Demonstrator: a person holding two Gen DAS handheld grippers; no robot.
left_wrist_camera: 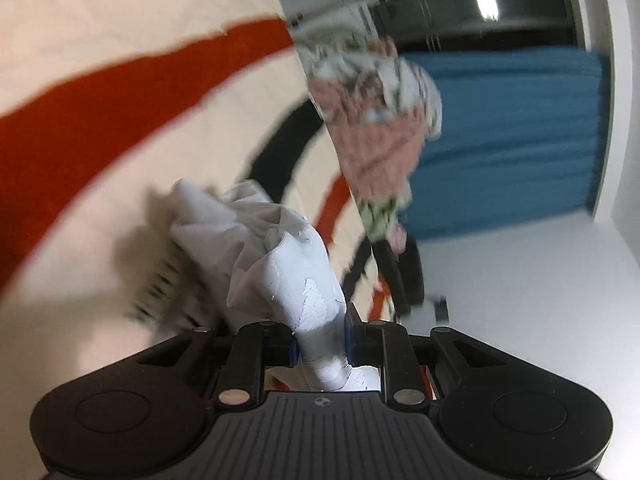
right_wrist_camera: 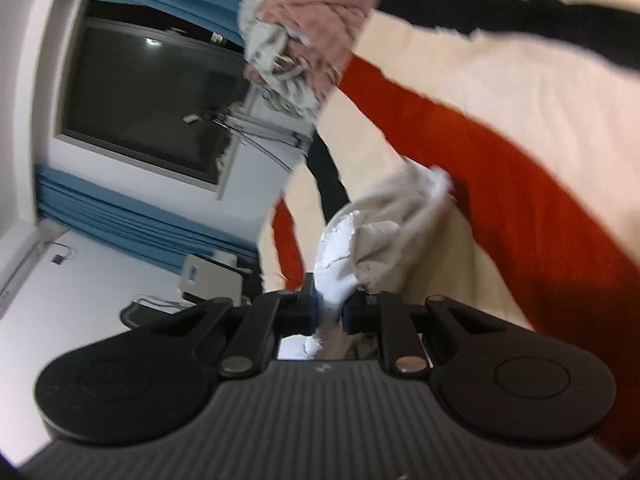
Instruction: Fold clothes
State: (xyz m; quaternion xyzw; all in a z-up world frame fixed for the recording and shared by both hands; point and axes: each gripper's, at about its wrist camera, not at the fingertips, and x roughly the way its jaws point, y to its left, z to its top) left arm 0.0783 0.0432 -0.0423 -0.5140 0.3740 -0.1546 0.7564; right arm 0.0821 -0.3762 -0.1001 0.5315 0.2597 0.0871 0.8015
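Grippers both engaged. Left gripper (left_wrist_camera: 320, 350): jaws closed on a bunched fold of the pale grey-white cloth garment with cracked white print (left_wrist_camera: 256, 240), which passes between the blue-padded fingers and rises ahead of them in a crumpled heap. Right gripper (right_wrist_camera: 330, 312): jaws likewise clamped on a fold of the same garment (right_wrist_camera: 384, 236), the cracked white print showing just above the pinch point.

Garment location: held up off the cream bedsheet with broad red and black curved bands (left_wrist_camera: 120, 92), casting a shadow on it in the left wrist view. Its free end hangs crumpled; a dark-striped hem edge shows blurred at lower left of the bundle.

Surroundings: a pile of pink knitted and white patterned clothing (left_wrist_camera: 376, 120) sits at the sheet's edge, well apart from the held garment; it appears in the right wrist view as well (right_wrist_camera: 312, 32). Beyond the edge are blue pleated curtains (left_wrist_camera: 512, 140), a dark window (right_wrist_camera: 148, 100) and white wall. Sheet between the held garment and the pile lies flat. Both views are motion-blurred; finer detail cannot be told.
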